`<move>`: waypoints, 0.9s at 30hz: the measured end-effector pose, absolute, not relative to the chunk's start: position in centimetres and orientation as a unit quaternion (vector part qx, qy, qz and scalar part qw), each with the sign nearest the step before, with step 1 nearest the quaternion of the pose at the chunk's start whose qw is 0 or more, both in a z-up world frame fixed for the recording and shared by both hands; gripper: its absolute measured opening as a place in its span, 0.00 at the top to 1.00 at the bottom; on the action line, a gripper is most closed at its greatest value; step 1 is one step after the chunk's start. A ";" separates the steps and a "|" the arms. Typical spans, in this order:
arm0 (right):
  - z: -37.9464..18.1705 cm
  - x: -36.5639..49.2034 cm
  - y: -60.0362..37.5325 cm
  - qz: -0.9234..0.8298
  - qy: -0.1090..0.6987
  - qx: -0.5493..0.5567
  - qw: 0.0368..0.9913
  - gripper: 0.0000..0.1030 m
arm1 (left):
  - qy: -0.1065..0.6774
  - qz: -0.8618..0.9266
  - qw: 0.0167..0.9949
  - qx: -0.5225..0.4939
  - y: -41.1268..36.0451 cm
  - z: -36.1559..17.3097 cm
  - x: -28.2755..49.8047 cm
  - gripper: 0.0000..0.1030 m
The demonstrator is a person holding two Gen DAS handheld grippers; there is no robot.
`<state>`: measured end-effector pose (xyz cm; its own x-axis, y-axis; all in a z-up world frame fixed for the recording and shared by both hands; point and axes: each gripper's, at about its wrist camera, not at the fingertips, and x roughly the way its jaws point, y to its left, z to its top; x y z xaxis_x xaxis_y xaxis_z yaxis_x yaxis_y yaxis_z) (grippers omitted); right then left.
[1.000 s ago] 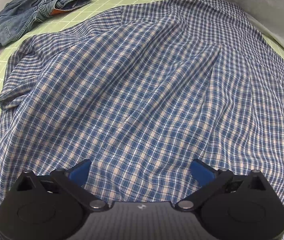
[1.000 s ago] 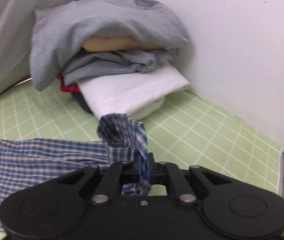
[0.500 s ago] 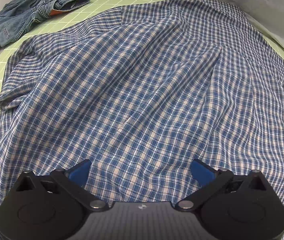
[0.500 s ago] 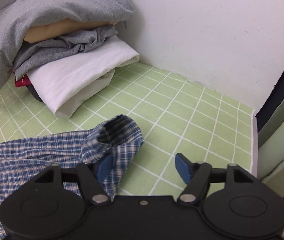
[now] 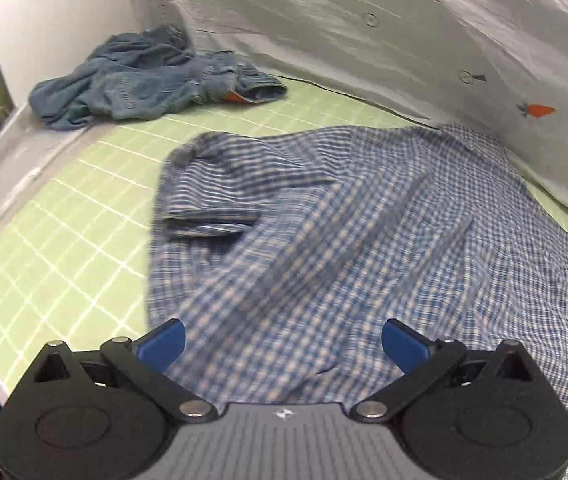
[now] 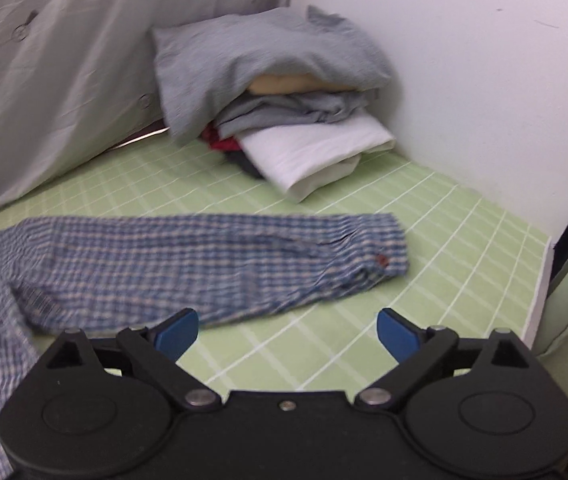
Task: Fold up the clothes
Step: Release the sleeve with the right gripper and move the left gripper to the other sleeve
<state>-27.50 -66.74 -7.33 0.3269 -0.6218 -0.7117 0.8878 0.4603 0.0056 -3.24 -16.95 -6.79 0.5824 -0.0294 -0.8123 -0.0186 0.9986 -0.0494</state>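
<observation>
Plaid shirt (image 5: pixel 344 248) lay spread on the green worktop (image 5: pixel 83 208), one sleeve (image 6: pixel 211 264) stretched toward its right edge. Your left gripper (image 5: pixel 283 344) and right gripper (image 6: pixel 288 330) stood wide, empty. Soft, light cloth; pinch the cuff (image 6: pixel 380 256).

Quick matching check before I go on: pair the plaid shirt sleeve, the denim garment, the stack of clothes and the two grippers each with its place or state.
Things:
1. plaid shirt sleeve
2. denim garment
3. stack of clothes
4. left gripper and right gripper

Places or states:
A. crumpled near the far left corner
B. open, holding nothing
C. laid out flat on the green mat
D. piled in the corner by the white wall

Pairs: 1-C, 2-A, 3-D, 4-B
</observation>
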 end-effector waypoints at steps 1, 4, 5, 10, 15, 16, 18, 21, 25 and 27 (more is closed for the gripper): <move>-7.6 -26.7 -65.4 -0.459 0.340 0.205 0.795 0.03 | 0.460 0.008 0.888 -0.030 -15.5 -6.7 -3.1 0.01; -8.0 -24.3 -61.6 -0.408 0.366 0.198 0.813 0.03 | 0.473 0.020 0.880 -0.042 -12.2 -7.0 -2.4 0.08; -7.9 -23.6 -60.4 -0.395 0.372 0.192 0.818 0.03 | 0.477 0.019 0.877 -0.046 -11.4 -7.3 -2.0 0.10; -7.0 -21.6 -55.2 -0.372 0.382 0.159 0.831 0.03 | 0.501 0.016 0.863 -0.063 -7.3 -8.4 -0.3 0.35; -6.6 -21.1 -50.8 -0.371 0.394 0.129 0.831 0.02 | 0.529 -0.021 0.844 -0.081 -5.7 -10.6 1.8 0.47; -6.6 -21.1 -50.1 -0.373 0.399 0.124 0.829 0.02 | 0.532 -0.030 0.843 -0.077 -5.9 -11.0 2.2 0.47; -6.7 -21.4 -48.8 -0.379 0.406 0.117 0.823 0.03 | 0.533 -0.051 0.841 -0.070 -6.3 -11.5 2.9 0.47; -6.7 -21.6 -47.1 -0.389 0.414 0.108 0.816 0.02 | 0.538 -0.078 0.838 -0.051 -7.1 -12.2 3.9 0.47; -6.4 -21.6 -45.4 -0.407 0.417 0.102 0.807 0.02 | 0.528 -0.104 0.843 -0.013 -7.9 -12.6 4.4 0.54; -6.5 -21.4 -44.8 -0.414 0.417 0.102 0.803 0.03 | 0.521 -0.119 0.846 0.008 -8.1 -12.7 4.5 0.76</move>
<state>-21.45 -44.78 -6.48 0.3091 -0.5791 -0.7544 0.7496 0.6365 -0.1815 4.48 -8.11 -12.68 0.4300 -0.1919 -0.8822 0.2089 0.9718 -0.1095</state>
